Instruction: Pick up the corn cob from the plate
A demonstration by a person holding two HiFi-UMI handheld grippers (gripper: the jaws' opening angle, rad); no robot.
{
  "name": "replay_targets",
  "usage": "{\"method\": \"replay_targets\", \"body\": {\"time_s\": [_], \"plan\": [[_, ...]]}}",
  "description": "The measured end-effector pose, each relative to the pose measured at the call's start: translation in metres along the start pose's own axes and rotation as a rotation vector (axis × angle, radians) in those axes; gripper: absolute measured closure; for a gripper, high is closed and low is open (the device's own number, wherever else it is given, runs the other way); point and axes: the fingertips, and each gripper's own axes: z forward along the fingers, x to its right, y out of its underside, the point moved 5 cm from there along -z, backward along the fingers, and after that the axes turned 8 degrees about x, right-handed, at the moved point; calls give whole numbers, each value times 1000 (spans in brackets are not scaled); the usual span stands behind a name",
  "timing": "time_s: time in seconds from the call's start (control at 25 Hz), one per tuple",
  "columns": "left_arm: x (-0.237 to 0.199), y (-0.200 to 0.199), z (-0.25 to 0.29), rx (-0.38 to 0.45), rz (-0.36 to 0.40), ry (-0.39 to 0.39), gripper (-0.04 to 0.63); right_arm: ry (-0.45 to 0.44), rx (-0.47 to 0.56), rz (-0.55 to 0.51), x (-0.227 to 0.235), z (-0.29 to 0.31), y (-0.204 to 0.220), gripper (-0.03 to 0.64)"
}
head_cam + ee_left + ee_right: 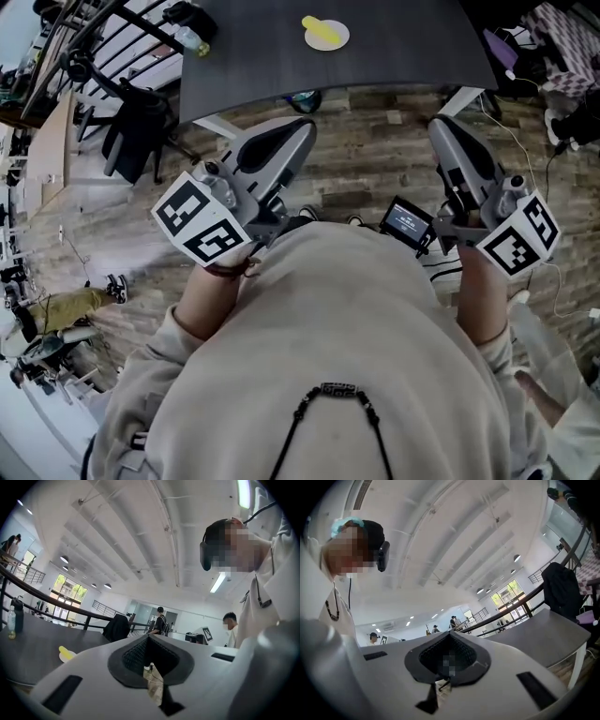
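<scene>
**Entry: approach stage, nothing picked up yet.**

**Step in hand:** I judge this to be the reach-in. I hold both tools level and short of the counter's near edge, over the wooden floor (375,159), well apart from the target.

**Task's thing, count one:** the corn cob (321,30) is yellow and lies on its plate at the far middle of the counter, untouched.

**Plate, count one:** the plate (341,41) is small, round and pale, and carries only the cob.

**Tools, count two:**
- The left tool (298,129) has its jaws pressed together with nothing between them. Its own view shows the cob low and off to the left.
- The right tool (442,129) also has its jaws pressed together and empty. Its view shows the counter's top, but I cannot see the cob there.

**Counter, count one:** the counter (422,47) has a dark top and is mostly bare.

**Bottles, count two:** a clear bottle (192,40) and a dark bottle (187,14) stand at the counter's left corner.

**Other items:**
- One chair (131,131) with a dark garment over it stands left of the counter.
- One small screen (407,219) sits by my right forearm.

**Next move calls for:**
- Carry one tool forward over the counter; the left looks better lined up.
- Spread its jaws before arrival.
- Set them across the cob's narrow width, low enough to clear the plate's rim.
- Close gently, since I expect a round cob to roll, then lift.
</scene>
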Motion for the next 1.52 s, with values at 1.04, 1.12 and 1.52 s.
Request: {"method": "replay_targets", "body": {"time_s": [1.04,1.12,1.52], "plan": [[-100,-27,25,2,-10,211,594,145,-112,-50,23,84,10,601],[-123,-37,20,16,3,191,594,146,-121,-44,27,105,13,601],[-214,-56,-5,15,11,128,594,107,-208,-65,39,210,26,601]]}}
